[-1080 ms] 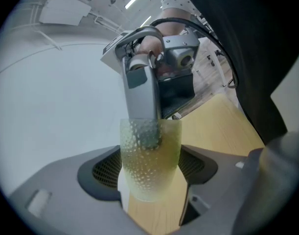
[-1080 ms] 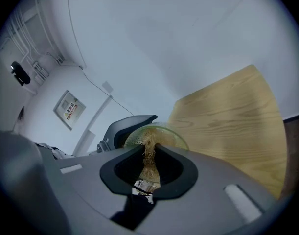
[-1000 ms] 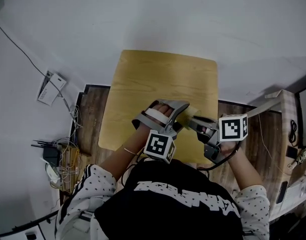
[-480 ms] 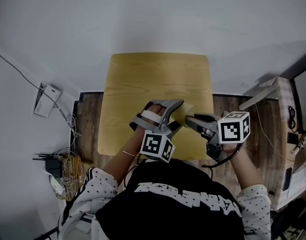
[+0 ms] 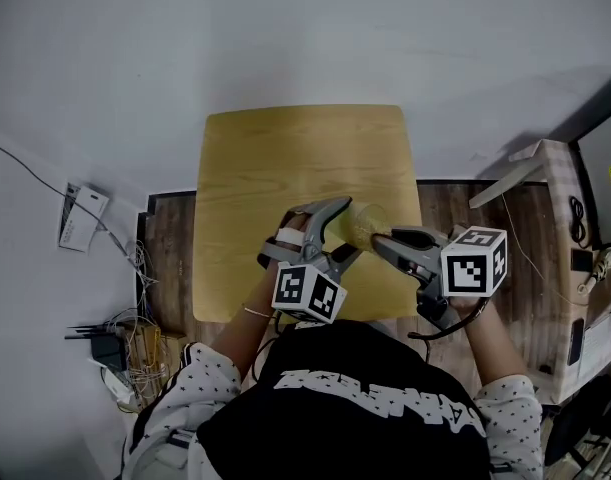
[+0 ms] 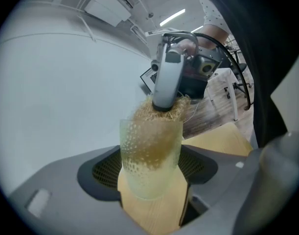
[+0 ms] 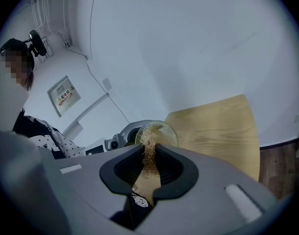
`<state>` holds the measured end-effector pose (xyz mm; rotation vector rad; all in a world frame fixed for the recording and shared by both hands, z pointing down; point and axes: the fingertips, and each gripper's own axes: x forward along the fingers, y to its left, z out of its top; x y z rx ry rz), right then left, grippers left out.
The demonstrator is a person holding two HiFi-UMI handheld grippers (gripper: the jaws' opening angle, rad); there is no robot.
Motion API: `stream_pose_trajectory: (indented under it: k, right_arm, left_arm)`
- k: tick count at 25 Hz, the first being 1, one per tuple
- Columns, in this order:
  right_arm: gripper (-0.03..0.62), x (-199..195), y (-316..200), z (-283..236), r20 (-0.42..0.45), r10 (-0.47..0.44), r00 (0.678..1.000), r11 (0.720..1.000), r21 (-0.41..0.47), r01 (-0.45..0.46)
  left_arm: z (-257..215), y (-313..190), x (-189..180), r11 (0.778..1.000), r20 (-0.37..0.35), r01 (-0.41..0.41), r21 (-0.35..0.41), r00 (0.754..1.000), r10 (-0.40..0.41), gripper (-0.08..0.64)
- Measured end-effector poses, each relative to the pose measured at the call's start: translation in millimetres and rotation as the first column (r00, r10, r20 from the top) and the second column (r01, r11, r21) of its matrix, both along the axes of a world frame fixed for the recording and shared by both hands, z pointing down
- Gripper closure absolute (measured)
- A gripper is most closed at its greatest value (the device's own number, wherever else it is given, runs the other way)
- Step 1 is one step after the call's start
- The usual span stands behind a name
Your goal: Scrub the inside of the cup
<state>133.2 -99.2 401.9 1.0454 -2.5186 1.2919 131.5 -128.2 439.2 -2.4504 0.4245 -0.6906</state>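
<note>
Over the light wooden desk point(image 5: 285, 158), the left gripper point(image 6: 151, 173) clamps its fingers on a pale-green dimpled cup point(image 6: 150, 146); the right gripper point(image 7: 150, 166) fingers pinch a straw-coloured fibre scrubber point(image 7: 149, 142) inside it.

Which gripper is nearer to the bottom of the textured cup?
Left. The left gripper clamps the cup near its bottom; the right gripper is at the open mouth, pinching the fibre scrubber pushed inside.

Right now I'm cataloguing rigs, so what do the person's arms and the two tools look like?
The left tool and right tool are grey, with curved jaws lined by dark textured pads. Each carries a white cube with black square markers. A black cable loops off the right one. Sleeves are white with dark dots, on a black top with white lettering.
</note>
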Motion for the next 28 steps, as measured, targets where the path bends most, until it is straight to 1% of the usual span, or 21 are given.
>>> stream_pose_trajectory:
  k: [5, 8, 10, 15, 19, 22, 26, 28]
  right_arm:
    - [0.514, 5.4, -2.0, -4.8, -0.004, 0.051, 0.999, 0.998, 0.021, -0.051]
    - [0.512, 7.5, -4.1, -8.0, 0.005, 0.08, 0.997, 0.997, 0.022, -0.08]
    - [0.514, 10.1, -3.4, -7.6, -0.005, 0.093, 0.996, 0.995, 0.03, -0.093]
    - [0.512, 16.5, -3.1, -1.9, -0.038, 0.138, 0.99, 0.99, 0.037, -0.137]
    - [0.512, 28.9, -6.4, 7.8, -0.139, 0.206, 0.969, 0.977, 0.084, -0.196]
    - [0.512, 34.4, -6.7, 17.0, -0.219, 0.234, 0.947, 0.971, 0.108, -0.215]
    - [0.512, 40.0, -10.8, 21.2, -0.264, 0.279, 0.923, 0.959, 0.132, -0.252]
    - [0.512, 43.6, -14.1, 24.5, -0.318, 0.297, 0.901, 0.953, 0.157, -0.259]
  left_arm:
    - [11.3, -13.6, -7.4, 0.995, -0.063, 0.034, -0.094, 0.997, -0.04, 0.201]
    - [18.9, -24.2, -14.9, 0.989, -0.089, 0.059, -0.138, 0.993, -0.072, 0.201]
    - [23.7, -30.6, -19.4, 0.982, -0.108, 0.076, -0.17, 0.99, -0.095, 0.201]
    - [36.9, -34.4, -21.4, 0.968, -0.147, 0.077, -0.238, 0.982, -0.114, 0.201]
    - [50.7, -35.1, -19.4, 0.957, -0.166, 0.073, -0.279, 0.978, -0.124, 0.199]
    - [62.2, -36.2, -19.7, 0.949, -0.177, 0.078, -0.306, 0.975, -0.138, 0.199]
    - [79.9, -37.5, -21.1, 0.93, -0.172, 0.091, -0.355, 0.972, -0.161, 0.199]
    - [90.5, -40.3, -22.7, 0.924, -0.161, 0.099, -0.37, 0.972, -0.169, 0.199]
